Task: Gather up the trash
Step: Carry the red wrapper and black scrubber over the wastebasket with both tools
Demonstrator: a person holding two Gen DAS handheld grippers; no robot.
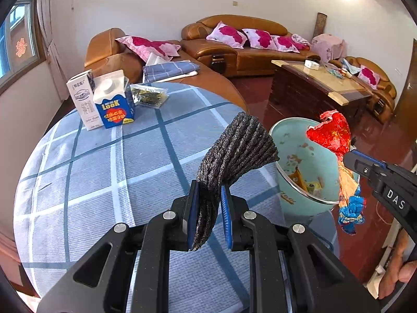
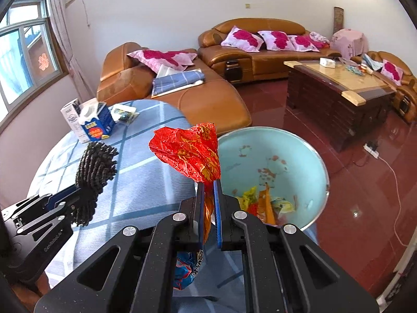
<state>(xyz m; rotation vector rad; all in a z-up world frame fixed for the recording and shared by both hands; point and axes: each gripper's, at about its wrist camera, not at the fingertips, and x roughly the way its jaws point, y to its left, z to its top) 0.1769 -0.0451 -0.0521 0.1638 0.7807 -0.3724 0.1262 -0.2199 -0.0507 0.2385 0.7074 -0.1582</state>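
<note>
My left gripper (image 1: 209, 195) is shut on a folded dark grey knitted cloth (image 1: 239, 148), held up over the right part of the checked blue table (image 1: 104, 169). My right gripper (image 2: 208, 186) is shut on a crumpled red and orange snack wrapper (image 2: 190, 151) with a blue tail (image 2: 186, 268) hanging below the jaws. The wrapper (image 1: 332, 135) hangs just beside the rim of the pale blue bin (image 2: 273, 151), which holds several wrappers at its bottom. The same bin (image 1: 294, 146) stands off the table's right edge. The left gripper (image 2: 78, 190) with its cloth (image 2: 95, 167) shows left of the right one.
Two cartons, a white one (image 1: 82, 96) and a blue one (image 1: 114, 104), stand at the table's far left with a clear packet (image 1: 148, 95) behind them. Brown leather sofas (image 2: 260, 49), a wooden coffee table (image 2: 338, 91) and red tiled floor (image 2: 351, 195) with a white cable lie beyond.
</note>
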